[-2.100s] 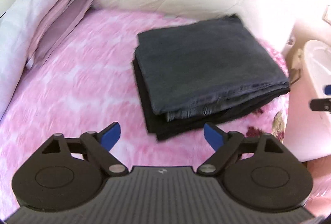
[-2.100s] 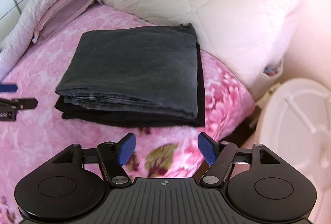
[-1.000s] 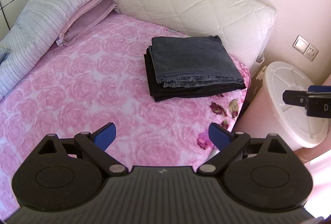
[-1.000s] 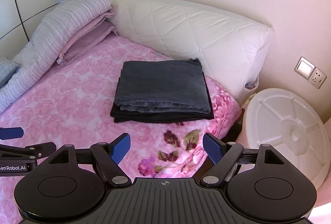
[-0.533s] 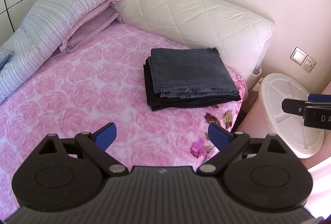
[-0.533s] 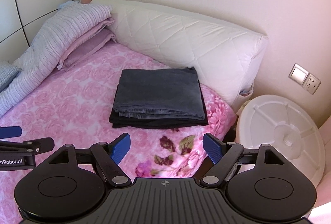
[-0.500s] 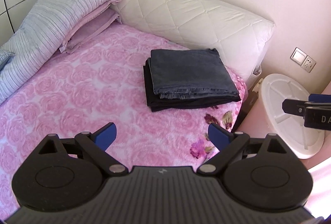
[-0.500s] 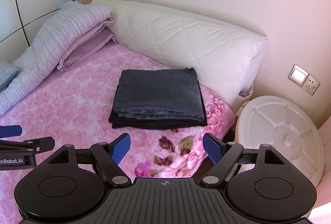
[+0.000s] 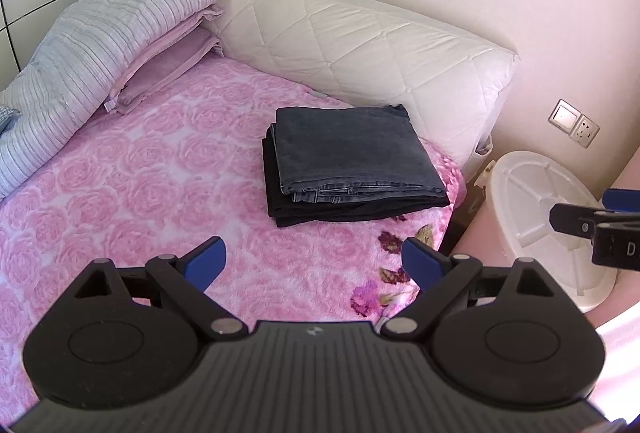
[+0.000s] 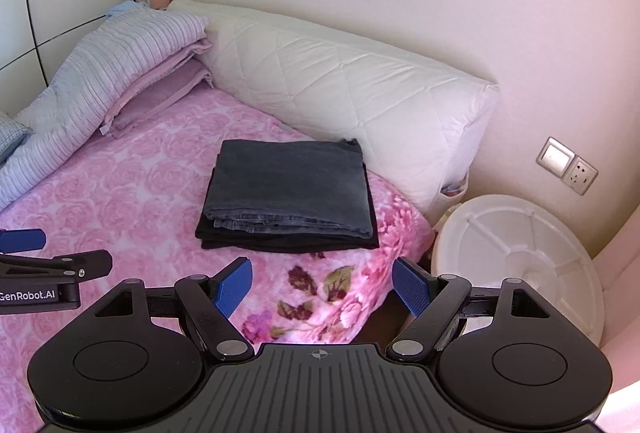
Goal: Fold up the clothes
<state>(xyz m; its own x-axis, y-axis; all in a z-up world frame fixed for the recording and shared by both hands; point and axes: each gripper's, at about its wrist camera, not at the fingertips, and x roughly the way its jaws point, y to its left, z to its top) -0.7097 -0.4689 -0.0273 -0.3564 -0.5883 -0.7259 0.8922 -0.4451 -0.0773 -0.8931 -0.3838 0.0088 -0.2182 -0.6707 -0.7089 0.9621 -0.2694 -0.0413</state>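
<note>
Folded grey jeans lie on top of a folded black garment, stacked near the right corner of the pink rose bedspread. My left gripper hovers open in front of the stack, well short of it, nothing between its blue pads. The right gripper is open too, empty, held back over the bed's corner. Each gripper's fingers show at the edge of the other's view.
A white quilted headboard cushion runs behind the stack. Folded striped and lilac bedding is piled at the left. A white round bin lid stands beside the bed on the right, under a wall socket.
Both grippers have pulled back and up from the folded stack, which now looks smaller and farther off. The stack has stayed in place. Both stay open.
</note>
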